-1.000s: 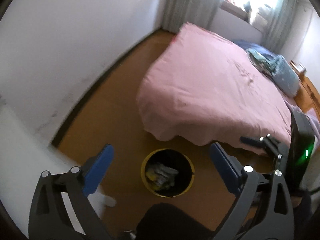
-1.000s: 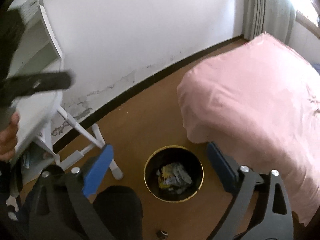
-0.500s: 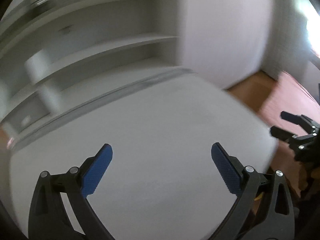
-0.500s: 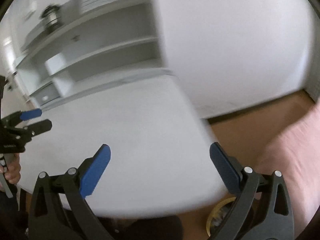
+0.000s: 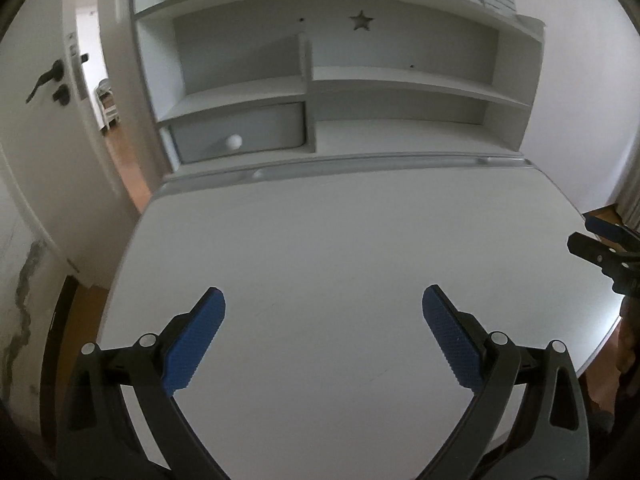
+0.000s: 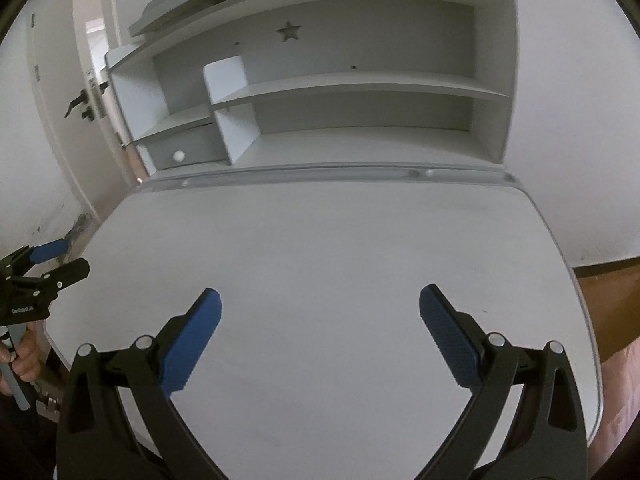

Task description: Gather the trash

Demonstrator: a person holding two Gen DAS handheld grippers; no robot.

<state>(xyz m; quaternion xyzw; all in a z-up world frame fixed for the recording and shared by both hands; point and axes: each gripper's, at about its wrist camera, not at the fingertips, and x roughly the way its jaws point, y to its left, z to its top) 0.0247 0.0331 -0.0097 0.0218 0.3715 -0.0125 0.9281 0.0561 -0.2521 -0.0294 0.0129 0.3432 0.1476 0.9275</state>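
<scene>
Left gripper (image 5: 323, 334) and right gripper (image 6: 319, 330) both above the white desk (image 5: 340, 248), jaws spread wide, nothing held. No trash visible in either view; location cannot be told. Shelf unit (image 5: 320, 80) at desk's back edge.

The left gripper (image 5: 322, 336) is held spread wide above a white desk (image 5: 340, 248). At the far edge a shelf unit (image 5: 320, 80) is seen, its drawer (image 5: 240, 132) left. The right gripper (image 5: 608, 250) is glimpsed far right, state unclear.

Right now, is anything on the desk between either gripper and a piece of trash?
No trash shows on the desk. Left gripper and right gripper hang open over bare white top; nothing visible blocks them.
</scene>
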